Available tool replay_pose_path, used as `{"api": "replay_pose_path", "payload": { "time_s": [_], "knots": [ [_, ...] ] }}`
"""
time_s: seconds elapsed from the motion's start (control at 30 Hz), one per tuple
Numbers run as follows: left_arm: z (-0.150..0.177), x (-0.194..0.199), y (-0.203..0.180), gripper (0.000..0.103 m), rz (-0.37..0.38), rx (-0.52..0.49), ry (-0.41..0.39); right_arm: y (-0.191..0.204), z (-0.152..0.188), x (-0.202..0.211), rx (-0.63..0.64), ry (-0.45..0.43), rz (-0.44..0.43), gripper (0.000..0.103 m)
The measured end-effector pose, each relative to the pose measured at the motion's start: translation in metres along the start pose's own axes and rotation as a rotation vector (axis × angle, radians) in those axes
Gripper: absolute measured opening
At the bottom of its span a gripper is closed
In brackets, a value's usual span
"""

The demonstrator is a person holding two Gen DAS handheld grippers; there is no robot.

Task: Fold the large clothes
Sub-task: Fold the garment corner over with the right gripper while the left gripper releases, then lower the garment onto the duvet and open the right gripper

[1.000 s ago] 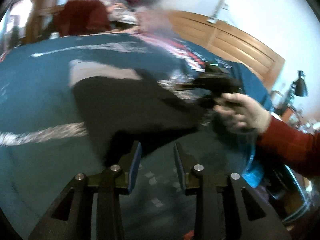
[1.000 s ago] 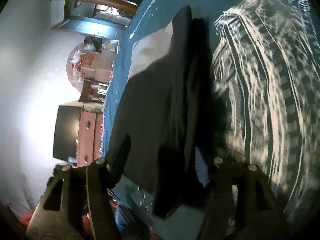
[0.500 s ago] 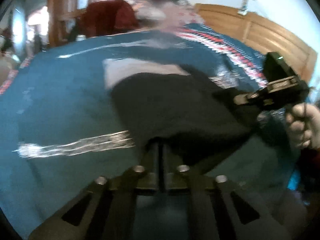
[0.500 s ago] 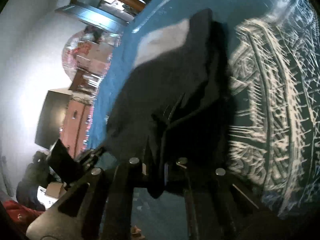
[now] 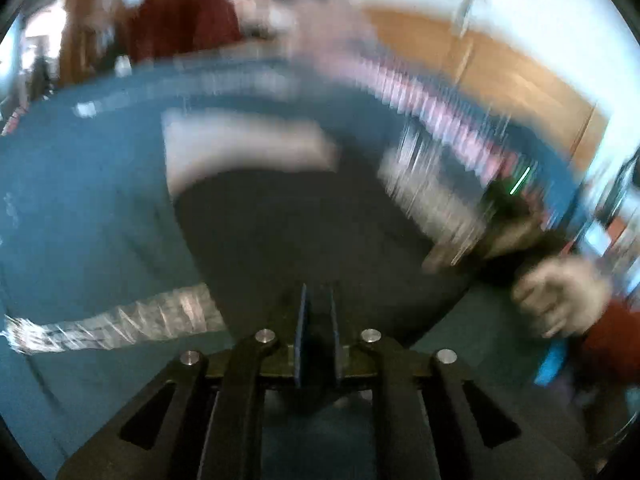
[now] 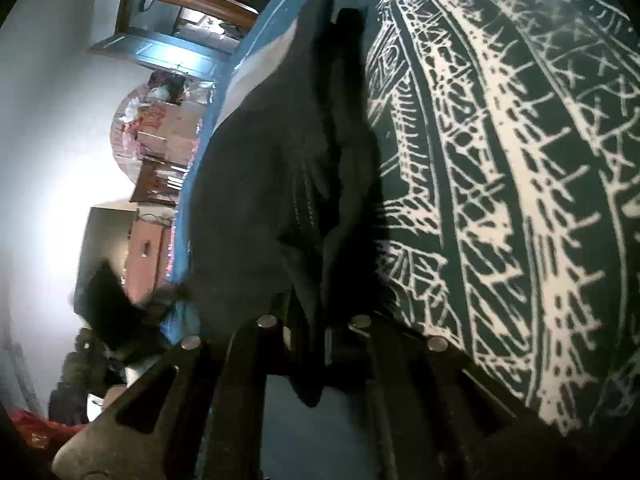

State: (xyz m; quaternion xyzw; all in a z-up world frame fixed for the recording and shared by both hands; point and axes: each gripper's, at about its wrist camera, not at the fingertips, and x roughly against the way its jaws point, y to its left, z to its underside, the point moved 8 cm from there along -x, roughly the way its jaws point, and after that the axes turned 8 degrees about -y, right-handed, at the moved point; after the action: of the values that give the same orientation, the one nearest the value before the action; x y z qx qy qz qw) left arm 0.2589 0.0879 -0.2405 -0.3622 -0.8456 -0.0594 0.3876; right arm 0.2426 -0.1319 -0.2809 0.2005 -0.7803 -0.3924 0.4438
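Note:
A large black garment (image 5: 304, 232) with a pale grey part (image 5: 240, 148) at its far end lies on the teal bedspread (image 5: 80, 208). My left gripper (image 5: 317, 320) is shut on the garment's near edge; this view is blurred by motion. A hand (image 5: 560, 300) with a red sleeve (image 5: 608, 344) holds the right gripper (image 5: 508, 216) at the garment's right corner. In the right wrist view the black garment (image 6: 272, 168) runs away from the right gripper (image 6: 316, 332), which is shut on a bunched fold of it, and a flap hangs below the fingers.
The bedspread carries a broad white woven pattern (image 6: 520, 160) right of the garment. A wooden headboard (image 5: 500, 72) and a pile of clothes (image 5: 180, 28) stand at the far side. Wooden furniture (image 6: 148, 248) and a doorway (image 6: 172, 52) lie beyond the bed's edge.
Both grippers went from open to shut on the black garment's near edge. They still hold it; the left view now smears with fast motion and the cloth bunches at the right gripper.

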Motion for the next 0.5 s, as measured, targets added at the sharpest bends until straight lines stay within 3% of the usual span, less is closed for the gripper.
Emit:
{"api": "replay_pose_path", "payload": {
  "time_s": [0.07,0.17,0.23,0.3,0.37,0.5],
  "knots": [
    [0.020,0.000,-0.005,0.003,0.006,-0.023,-0.026,0.002,0.002,-0.001,0.034,0.006,0.030,0.003],
    [0.014,0.017,-0.001,0.004,0.030,0.022,-0.049,0.011,0.000,0.004,0.108,0.030,0.086,0.007],
    [-0.002,0.041,0.003,0.004,0.041,0.061,-0.099,0.023,-0.006,0.019,0.205,0.034,0.164,0.014],
    [-0.026,0.072,0.009,0.004,0.039,0.068,-0.200,0.035,-0.014,0.039,0.271,0.005,0.214,0.029],
    [-0.055,0.085,0.021,0.010,0.017,0.051,-0.269,0.050,-0.037,0.062,0.318,-0.071,0.212,0.039],
    [-0.095,0.037,0.044,0.015,-0.004,0.043,-0.262,0.072,-0.111,0.038,0.420,-0.172,0.195,0.036]
  ]
}}
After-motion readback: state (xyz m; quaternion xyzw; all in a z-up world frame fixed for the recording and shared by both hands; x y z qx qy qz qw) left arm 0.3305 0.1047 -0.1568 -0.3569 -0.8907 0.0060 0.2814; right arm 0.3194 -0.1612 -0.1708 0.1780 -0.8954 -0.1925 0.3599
